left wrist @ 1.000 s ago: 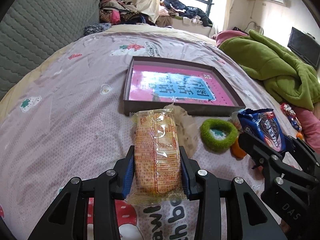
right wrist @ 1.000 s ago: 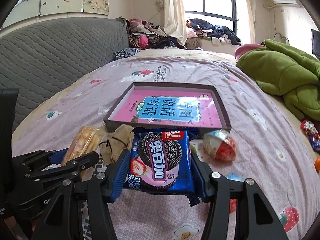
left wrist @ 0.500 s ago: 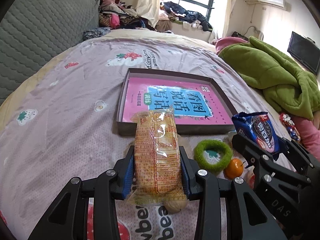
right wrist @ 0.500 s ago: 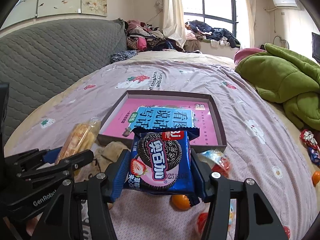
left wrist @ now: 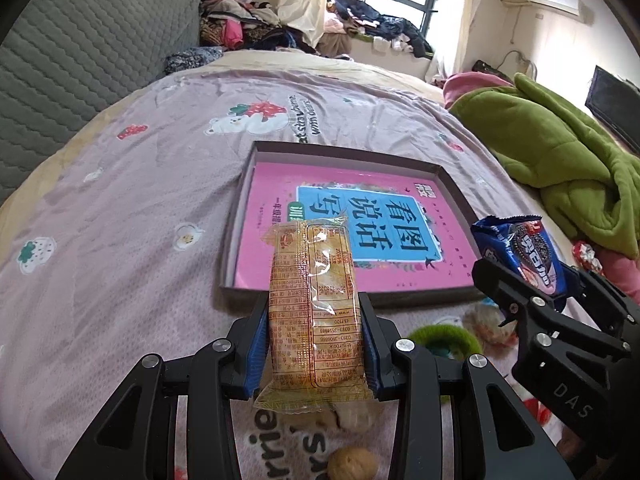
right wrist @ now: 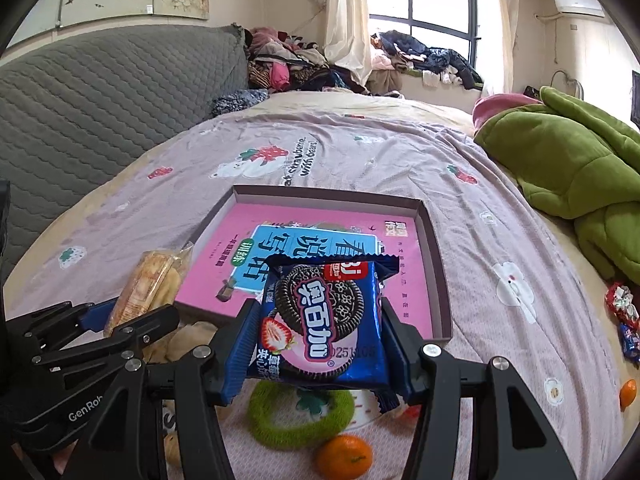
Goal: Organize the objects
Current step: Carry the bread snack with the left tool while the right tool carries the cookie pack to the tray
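The left gripper (left wrist: pixel 316 340) is clamped on a yellow biscuit packet (left wrist: pixel 314 312), held lengthwise with its far end over the near wall of the shallow box (left wrist: pixel 452 184). The right gripper (right wrist: pixel 316 344) is clamped on a blue cookie packet (right wrist: pixel 324 320), which hangs over the near right part of the same box. The box lies on the bed (left wrist: pixel 120 220) and holds a pink book (left wrist: pixel 272 200) flat on its floor.

The step in hand looks like carrying both packets into the box. To do it well, each packet should go clear past the near wall before lowering, since the biscuit packet's far end sits close above that wall and could catch. The two should be set side by side on the book, apart enough that the grippers do not collide, and released only once the packets rest flat.

Counted: two packets held, one box, one book. Loose on the bed near the grippers are one green fuzzy ring (right wrist: pixel 300 420), two oranges (right wrist: pixel 344 456), one walnut (left wrist: pixel 352 464), and some wrapped sweets (right wrist: pixel 622 304) at the right edge, too bunched to count.
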